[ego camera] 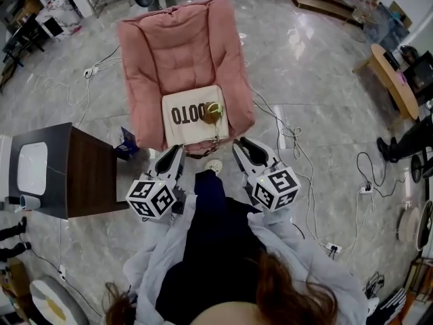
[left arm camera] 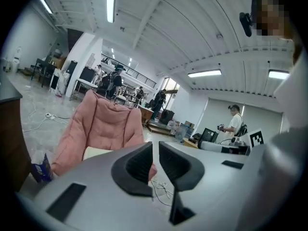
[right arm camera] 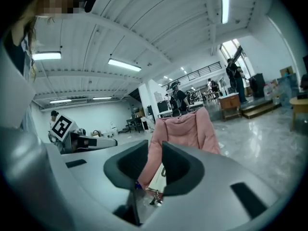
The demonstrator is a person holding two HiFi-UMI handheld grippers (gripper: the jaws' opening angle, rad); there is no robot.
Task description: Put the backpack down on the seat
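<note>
A cream backpack [ego camera: 193,117] with dark lettering and a yellow-green charm [ego camera: 214,111] lies on the front of the pink cushioned seat [ego camera: 176,46]. Both grippers hang just in front of the seat, apart from the backpack. My left gripper [ego camera: 177,149] points at the seat's front left, its jaws drawn almost together with nothing between them. My right gripper [ego camera: 238,143] points at the front right, also nearly closed and empty. In the left gripper view the left gripper [left arm camera: 155,146] shows a slim gap, with the backpack [left arm camera: 98,152] beyond. In the right gripper view the right gripper [right arm camera: 155,146] frames the seat [right arm camera: 185,129].
A dark wooden table [ego camera: 81,171] stands to the left, with a blue packet [ego camera: 126,141] on the floor beside the seat. Cables [ego camera: 298,154] run over the glossy floor to the right. A round wooden table [ego camera: 392,80] is far right. People stand in the background.
</note>
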